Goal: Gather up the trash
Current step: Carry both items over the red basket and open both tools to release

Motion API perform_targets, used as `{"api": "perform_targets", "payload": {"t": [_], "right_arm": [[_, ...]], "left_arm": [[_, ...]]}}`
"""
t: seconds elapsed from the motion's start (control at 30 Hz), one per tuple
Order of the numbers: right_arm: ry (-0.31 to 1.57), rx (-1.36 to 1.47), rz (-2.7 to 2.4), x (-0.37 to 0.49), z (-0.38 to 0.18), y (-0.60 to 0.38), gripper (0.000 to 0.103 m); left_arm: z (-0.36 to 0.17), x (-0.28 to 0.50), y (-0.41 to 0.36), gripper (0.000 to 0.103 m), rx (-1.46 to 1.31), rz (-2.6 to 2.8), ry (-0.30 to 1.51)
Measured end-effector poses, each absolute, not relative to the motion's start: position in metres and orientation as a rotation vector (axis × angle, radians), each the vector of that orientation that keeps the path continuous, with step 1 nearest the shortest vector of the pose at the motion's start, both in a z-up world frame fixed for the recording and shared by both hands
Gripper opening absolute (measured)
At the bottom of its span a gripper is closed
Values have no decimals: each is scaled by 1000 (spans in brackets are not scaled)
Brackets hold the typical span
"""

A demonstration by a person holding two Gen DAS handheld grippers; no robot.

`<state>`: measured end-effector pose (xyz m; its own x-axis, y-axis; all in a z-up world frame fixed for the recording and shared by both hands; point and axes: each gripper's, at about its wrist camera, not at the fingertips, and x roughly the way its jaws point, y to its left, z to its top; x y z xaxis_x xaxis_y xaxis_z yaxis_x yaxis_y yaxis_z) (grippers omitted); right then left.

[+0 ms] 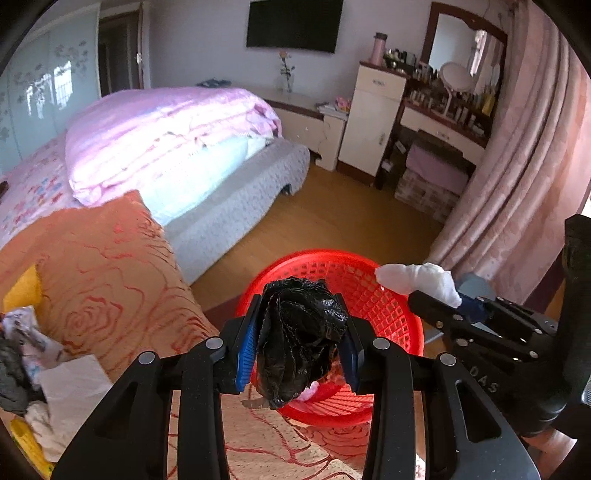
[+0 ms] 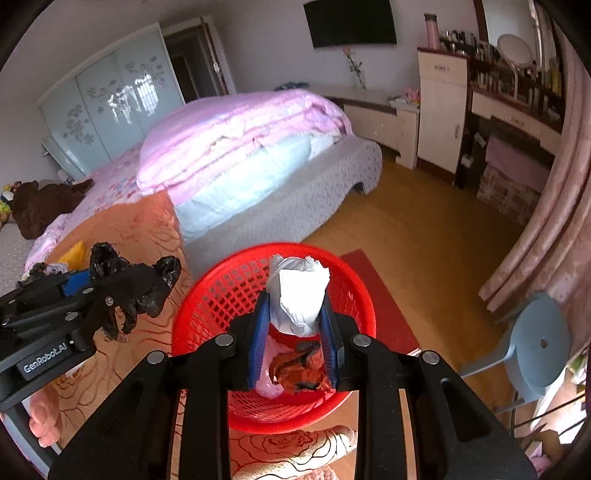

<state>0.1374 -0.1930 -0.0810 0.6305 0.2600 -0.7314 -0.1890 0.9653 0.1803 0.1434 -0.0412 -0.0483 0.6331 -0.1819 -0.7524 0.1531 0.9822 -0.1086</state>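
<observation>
1. Left gripper (image 1: 301, 325) has its blue pads clamped on a crumpled black plastic bag (image 1: 301, 332). The bag bulges out above and below the pads, so it's a proper pinch, with nothing loose about it.

2. Right gripper (image 2: 295, 314) is pinching a wad of white tissue (image 2: 297, 295), jaws pretty narrow, tissue sticking up past the fingertips. From the left wrist view you can see the same wad (image 1: 417, 278) poking out sideways from that gripper over on the right.

3. Both loads hang right over the red mesh basket (image 2: 207, 291), which sits on the wooden floor next to the bed. Neither piece is touching the basket as far as I can tell.

4. The basket already has stuff in it: something orange-brown and crumpled (image 2: 301, 369) plus a bit of pale pink plastic (image 2: 267, 384) at the bottom.

5. More junk is lying on the orange rose-pattern blanket (image 1: 110, 266) to the left: a white tissue sheet (image 1: 74, 384), some crumpled printed paper (image 1: 26, 336), and a yellow thing (image 1: 22, 291). It's all well apart from the basket.

6. Background is a bedroom: pink duvet (image 1: 166, 136), wall TV (image 1: 293, 24), dressing table with a round mirror (image 1: 456, 77), pink curtain (image 1: 524, 166), and a light blue stool (image 2: 535, 343) in the right wrist view.
</observation>
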Motion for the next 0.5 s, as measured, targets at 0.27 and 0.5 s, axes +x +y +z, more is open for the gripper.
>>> {"api": "perform_targets", "payload": {"t": [0.27,0.5], "right_arm": [[884,96,244,140,-93,-193,40],[868,91,219,139,-91,-194,50]], "left_arm": [[-56,146,-37,60,-55,-176,885],[-49,138,-33,66,-55,-163,867]]}}
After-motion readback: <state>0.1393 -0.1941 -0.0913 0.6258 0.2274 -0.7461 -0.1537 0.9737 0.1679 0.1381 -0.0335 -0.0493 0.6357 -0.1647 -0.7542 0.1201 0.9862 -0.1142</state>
